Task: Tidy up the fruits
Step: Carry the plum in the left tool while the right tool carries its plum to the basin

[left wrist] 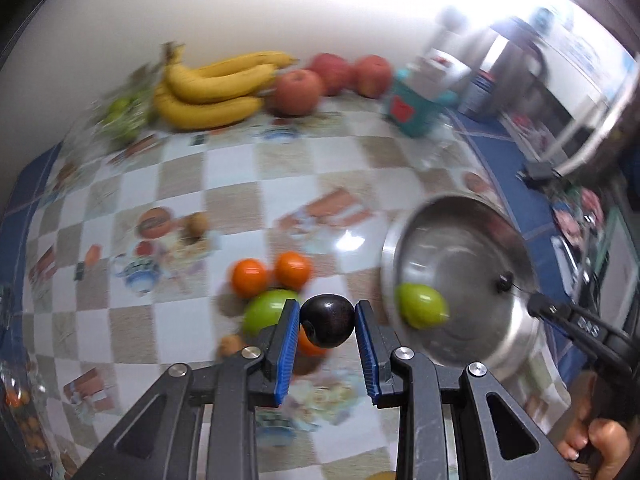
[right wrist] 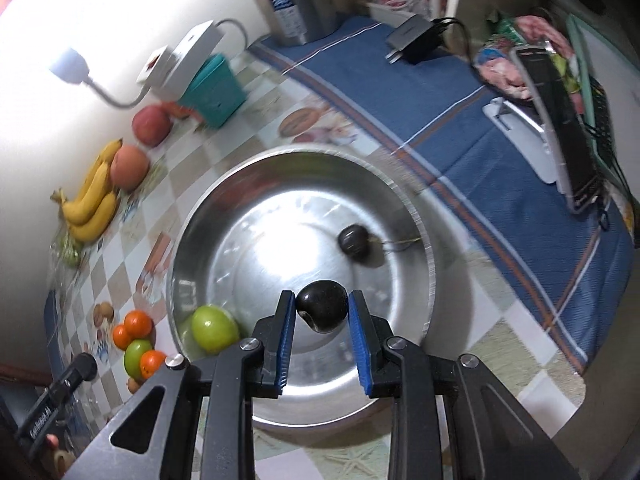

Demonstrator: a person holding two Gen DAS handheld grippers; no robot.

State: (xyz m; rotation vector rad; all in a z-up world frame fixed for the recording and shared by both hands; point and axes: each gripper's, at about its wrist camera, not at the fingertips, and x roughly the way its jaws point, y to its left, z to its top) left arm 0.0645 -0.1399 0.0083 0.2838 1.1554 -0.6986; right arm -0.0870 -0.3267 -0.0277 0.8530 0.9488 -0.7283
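Note:
My left gripper [left wrist: 327, 316] is shut on a dark plum [left wrist: 327, 322], held above a pile of oranges [left wrist: 250, 282] and a green fruit [left wrist: 266, 312] on the checked tablecloth. My right gripper [right wrist: 322, 312] is shut on another dark plum [right wrist: 322, 307] over the steel bowl [right wrist: 320, 154]. Inside the bowl lie a green fruit [right wrist: 214, 328] and a dark fruit with a stem [right wrist: 353, 242]. In the left wrist view the bowl [left wrist: 390, 248] is at the right, with the right gripper [left wrist: 536, 306] over its near side. The left gripper's tip [right wrist: 82, 364] shows at the lower left of the right wrist view.
Bananas [left wrist: 212, 88], red apples [left wrist: 298, 88] and a bag of green fruit [left wrist: 120, 116] line the wall. A teal box [left wrist: 416, 108] stands beside them. A metal flask [right wrist: 296, 0], a charger [right wrist: 416, 40] and a black device [right wrist: 560, 120] sit on the blue cloth [right wrist: 480, 152].

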